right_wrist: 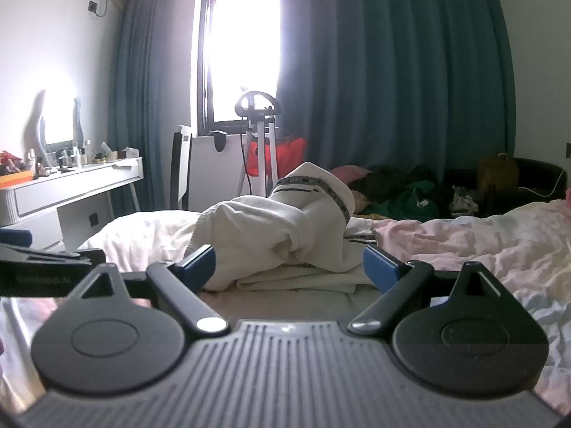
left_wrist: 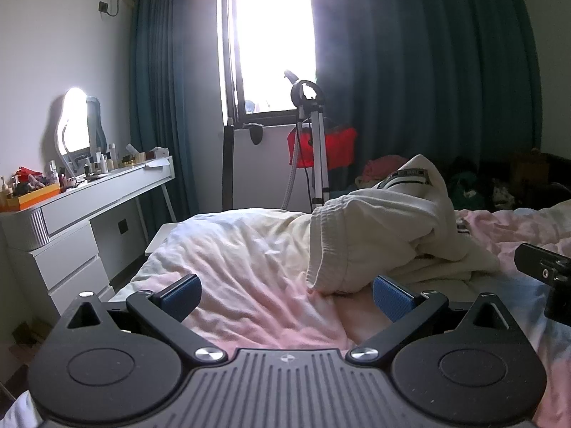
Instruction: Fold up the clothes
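Presently: one cream garment, crumpled in a heap at frame centre on the pink duvet, unfolded. Right gripper spread wide, empty, squared to the heap, apparently for a first grasp. Left gripper likewise wide, empty; garment lies upper right of it.

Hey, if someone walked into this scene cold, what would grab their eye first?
Probably the blazing window between the dark teal curtains at the back. Next, the crumpled white garment heaped on the pink bedding, just beyond the wide-open right claw. At the left wall, a cluttered white dressing table has a mirror throwing back glare.
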Available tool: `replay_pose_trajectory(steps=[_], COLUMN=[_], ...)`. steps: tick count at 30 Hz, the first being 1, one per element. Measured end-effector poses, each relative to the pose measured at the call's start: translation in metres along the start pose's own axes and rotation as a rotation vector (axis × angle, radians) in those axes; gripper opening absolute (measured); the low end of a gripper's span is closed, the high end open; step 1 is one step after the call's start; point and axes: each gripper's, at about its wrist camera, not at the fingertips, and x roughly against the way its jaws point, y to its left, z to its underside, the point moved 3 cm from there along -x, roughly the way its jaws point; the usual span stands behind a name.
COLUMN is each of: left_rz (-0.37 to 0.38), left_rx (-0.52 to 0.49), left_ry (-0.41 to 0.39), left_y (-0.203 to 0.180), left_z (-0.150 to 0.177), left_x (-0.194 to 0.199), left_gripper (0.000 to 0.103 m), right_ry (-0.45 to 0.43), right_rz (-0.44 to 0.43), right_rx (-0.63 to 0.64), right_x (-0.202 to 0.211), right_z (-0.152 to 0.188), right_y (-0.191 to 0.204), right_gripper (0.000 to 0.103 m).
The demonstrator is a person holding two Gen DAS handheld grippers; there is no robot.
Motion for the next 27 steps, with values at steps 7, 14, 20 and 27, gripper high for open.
replay_pose_trajectory(steps=[7,14,20,27], left_rz=[0.003,-0.003,-0.023,-0.029], left_rx=[-0.003,0.028,0.110,0.199], left_ry=[0.008,-0.002,0.020,0.143], left_y=[-0.001,0.008,0.037,0.072], left_z=[0.001,-0.012,-0.014,0.015], left_x=[-0.001,0.001,-0.011,-0.061], left_gripper=[0.103,0.103,0.103,0.103], right_ry=[0.004,0.062,0.228,0.333], right_rz=[0.001,-0.052,-0.183,-0.229], right_rx=[-0.009,-0.024,-0.036,0.039], right_x=[0.000,-0.011,-0.091,-0.245], right_z=[0.000,0.005,-0.029,-0.087], right_y=[-0.003,-0.007,0.005,0.065], right_gripper=[0.091,0.091,0.091,0.090])
